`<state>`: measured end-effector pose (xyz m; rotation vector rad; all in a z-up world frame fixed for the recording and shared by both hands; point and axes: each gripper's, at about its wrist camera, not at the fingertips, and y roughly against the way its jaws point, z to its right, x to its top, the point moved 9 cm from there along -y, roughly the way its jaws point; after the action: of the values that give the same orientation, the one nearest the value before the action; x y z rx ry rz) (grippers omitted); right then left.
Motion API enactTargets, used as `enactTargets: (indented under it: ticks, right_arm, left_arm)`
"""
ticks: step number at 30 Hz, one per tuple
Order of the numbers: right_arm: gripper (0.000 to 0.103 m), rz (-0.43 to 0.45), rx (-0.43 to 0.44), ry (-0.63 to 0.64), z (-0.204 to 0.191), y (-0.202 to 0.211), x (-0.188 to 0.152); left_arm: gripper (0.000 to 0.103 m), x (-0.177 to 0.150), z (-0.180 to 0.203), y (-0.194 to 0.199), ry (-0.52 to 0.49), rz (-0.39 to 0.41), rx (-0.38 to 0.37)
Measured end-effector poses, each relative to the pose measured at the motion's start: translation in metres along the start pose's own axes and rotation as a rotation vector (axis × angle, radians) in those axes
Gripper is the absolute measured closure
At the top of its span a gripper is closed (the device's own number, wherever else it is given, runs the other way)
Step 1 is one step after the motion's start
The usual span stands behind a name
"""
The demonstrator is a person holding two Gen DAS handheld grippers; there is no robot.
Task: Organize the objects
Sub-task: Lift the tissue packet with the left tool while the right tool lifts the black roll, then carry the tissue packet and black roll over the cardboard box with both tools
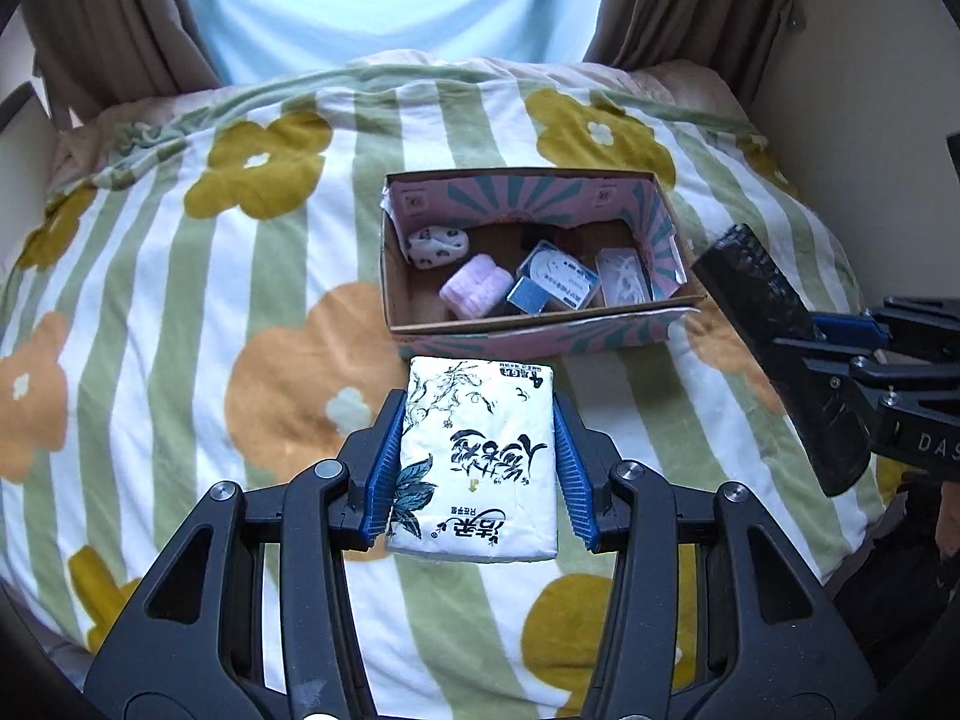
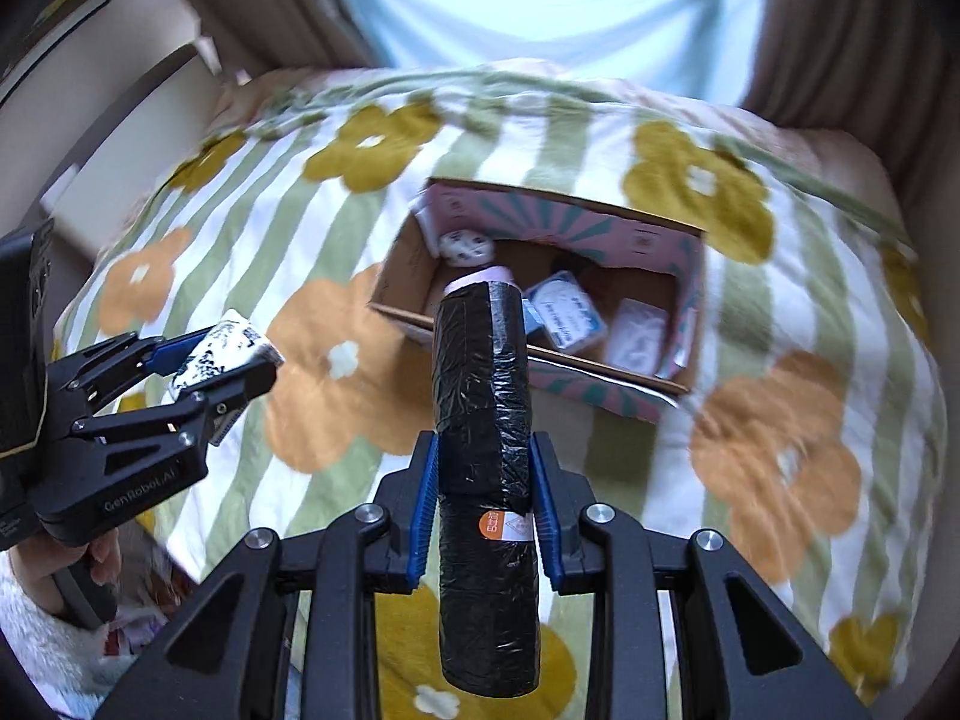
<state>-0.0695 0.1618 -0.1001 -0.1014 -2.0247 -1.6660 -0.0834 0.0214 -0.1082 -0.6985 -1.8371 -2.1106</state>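
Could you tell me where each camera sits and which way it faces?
Left wrist: on the left hand-held gripper, facing the cardboard box; it grips a tissue pack.
Right wrist: on the right hand-held gripper, facing the same box from the right; it grips a black bag roll; a hand shows.
Shared: box, floral blanket, each other's gripper.

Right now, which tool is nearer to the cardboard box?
Right, it seems. The right tool holds its black roll beside the cardboard box. The left tool, holding the tissue pack, is short of its near wall.
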Motion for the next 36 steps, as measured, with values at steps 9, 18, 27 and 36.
enactTargets:
  ticks: [9, 18, 27, 36]
  right_arm:
    - [0.076, 0.058, -0.12, -0.212, 0.017, 0.029, -0.013]
    - [0.076, 0.065, -0.137, -0.238, 0.02, 0.032, -0.013]
    - [0.076, 0.073, -0.16, -0.242, 0.036, 0.029, 0.011]
    - [0.076, 0.081, -0.192, -0.197, 0.064, 0.008, 0.064]
  left_arm:
    - [0.06, 0.017, 0.0, 0.015, 0.006, 0.024, 0.009]
    - [0.06, 0.021, 0.004, 0.011, 0.004, 0.017, -0.005]
    - [0.06, 0.043, 0.003, -0.003, 0.005, 0.001, -0.013]
    - [0.06, 0.105, -0.012, -0.038, 0.028, 0.006, 0.001]
